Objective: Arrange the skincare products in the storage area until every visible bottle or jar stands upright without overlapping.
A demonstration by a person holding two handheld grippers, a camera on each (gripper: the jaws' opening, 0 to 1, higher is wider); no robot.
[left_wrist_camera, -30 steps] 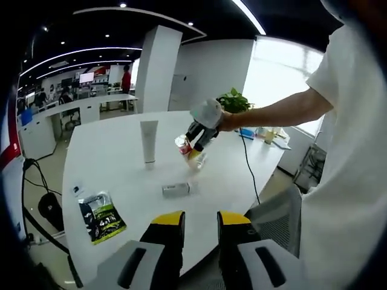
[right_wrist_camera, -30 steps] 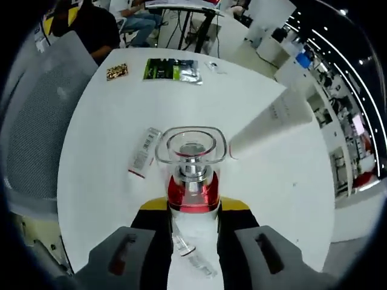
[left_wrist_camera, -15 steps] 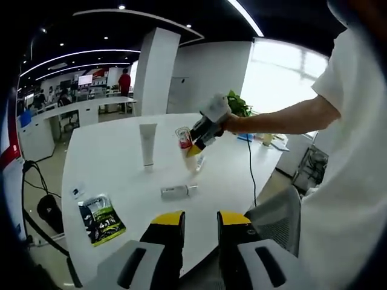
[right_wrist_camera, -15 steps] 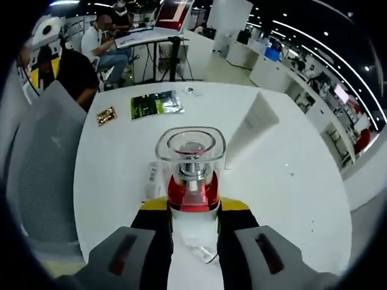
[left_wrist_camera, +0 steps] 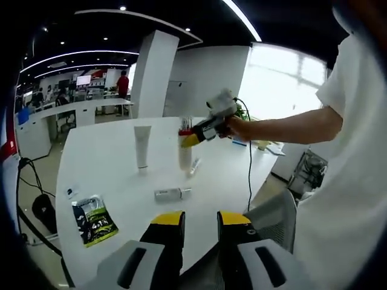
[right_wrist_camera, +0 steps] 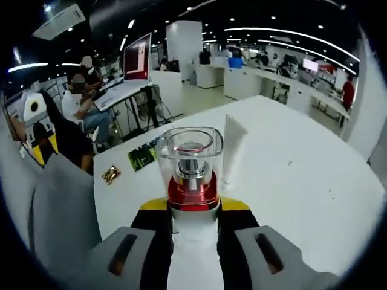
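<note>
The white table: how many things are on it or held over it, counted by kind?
Bottles with a clear cap and red collar, gripped by the right hand-held gripper: 1
Upright white tubes: 1
Small items lying flat: 2
Green-and-black packets: 1
Small gold packets: 1
Total: 6

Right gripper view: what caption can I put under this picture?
Right gripper clamps a red-collared bottle with a clear square cap above the white table.
</note>
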